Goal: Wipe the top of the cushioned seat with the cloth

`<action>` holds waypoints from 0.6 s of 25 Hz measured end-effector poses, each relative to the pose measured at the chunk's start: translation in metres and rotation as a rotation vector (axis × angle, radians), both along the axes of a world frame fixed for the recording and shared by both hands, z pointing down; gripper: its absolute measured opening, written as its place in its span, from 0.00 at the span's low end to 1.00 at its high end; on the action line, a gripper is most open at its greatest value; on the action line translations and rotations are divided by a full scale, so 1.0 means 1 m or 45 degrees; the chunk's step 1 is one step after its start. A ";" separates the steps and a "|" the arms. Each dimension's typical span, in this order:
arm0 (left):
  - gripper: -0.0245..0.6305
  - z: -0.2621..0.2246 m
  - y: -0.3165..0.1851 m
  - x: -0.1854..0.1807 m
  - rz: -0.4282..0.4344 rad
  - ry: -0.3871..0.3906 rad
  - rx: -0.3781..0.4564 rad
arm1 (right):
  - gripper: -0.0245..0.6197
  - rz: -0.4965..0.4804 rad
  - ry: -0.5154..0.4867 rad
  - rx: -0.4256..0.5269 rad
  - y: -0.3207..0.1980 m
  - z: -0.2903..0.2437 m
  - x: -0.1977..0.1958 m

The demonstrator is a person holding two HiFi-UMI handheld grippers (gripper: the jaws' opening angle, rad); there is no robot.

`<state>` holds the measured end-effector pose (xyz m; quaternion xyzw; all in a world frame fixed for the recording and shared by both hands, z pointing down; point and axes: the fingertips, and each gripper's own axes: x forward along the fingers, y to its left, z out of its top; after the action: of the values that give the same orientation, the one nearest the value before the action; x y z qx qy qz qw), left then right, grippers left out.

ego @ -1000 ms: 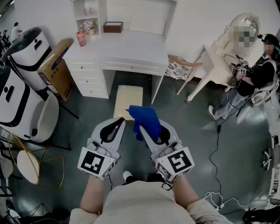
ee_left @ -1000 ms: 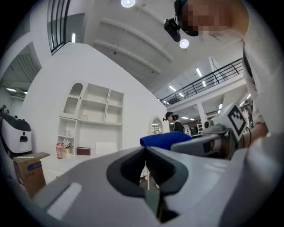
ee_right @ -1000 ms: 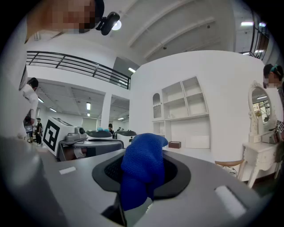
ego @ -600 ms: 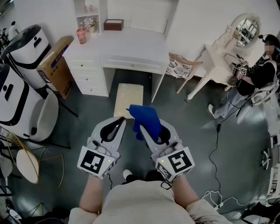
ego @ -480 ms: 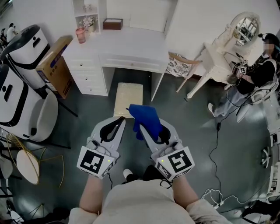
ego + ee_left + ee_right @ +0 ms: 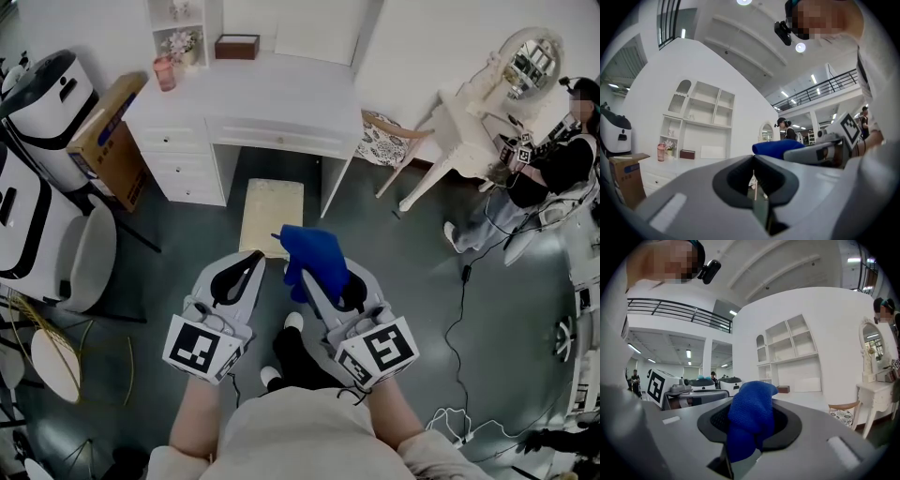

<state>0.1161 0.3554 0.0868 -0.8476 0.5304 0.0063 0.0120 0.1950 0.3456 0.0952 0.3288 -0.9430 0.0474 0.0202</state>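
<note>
A cream cushioned seat (image 6: pixel 271 216) stands on the floor, half under the white desk (image 6: pixel 253 98), ahead of both grippers. My right gripper (image 6: pixel 298 262) is shut on a blue cloth (image 6: pixel 312 253), which bunches up over its jaws (image 6: pixel 751 418). It is held in the air just short of the seat's near edge. My left gripper (image 6: pixel 255 256) is beside it, shut with nothing in it (image 6: pixel 753 161). The blue cloth (image 6: pixel 776 148) also shows to the right in the left gripper view.
A cardboard box (image 6: pixel 108 136) leans left of the desk, by large white machines (image 6: pixel 42 103). A white chair (image 6: pixel 80 258) stands at the left. At the right are a small chair (image 6: pixel 389 145), a white vanity (image 6: pixel 483 112), a seated person (image 6: pixel 553 164) and floor cables (image 6: pixel 459 328).
The view has shifted forward a little; the person's foot now shows between the grippers. Both grippers keep their pose and the cloth stays gripped.
</note>
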 end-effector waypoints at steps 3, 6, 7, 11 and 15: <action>0.04 0.003 -0.027 -0.008 -0.006 -0.006 0.002 | 0.25 -0.006 0.035 0.000 -0.028 0.006 -0.011; 0.04 -0.001 -0.057 -0.016 -0.014 -0.034 0.010 | 0.25 -0.019 0.048 -0.008 -0.059 0.005 -0.022; 0.04 -0.003 -0.067 -0.019 -0.021 -0.039 0.013 | 0.25 -0.024 0.050 -0.008 -0.070 0.003 -0.024; 0.04 -0.011 -0.108 -0.028 -0.055 -0.035 0.024 | 0.25 -0.048 0.048 -0.010 -0.111 -0.002 -0.030; 0.04 -0.016 -0.144 -0.030 -0.074 -0.042 0.039 | 0.25 -0.087 0.052 -0.012 -0.146 -0.004 -0.034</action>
<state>0.0857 0.2115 0.0706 -0.8315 0.5545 0.0002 0.0338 0.1606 0.2000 0.0909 0.2973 -0.9528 0.0442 0.0427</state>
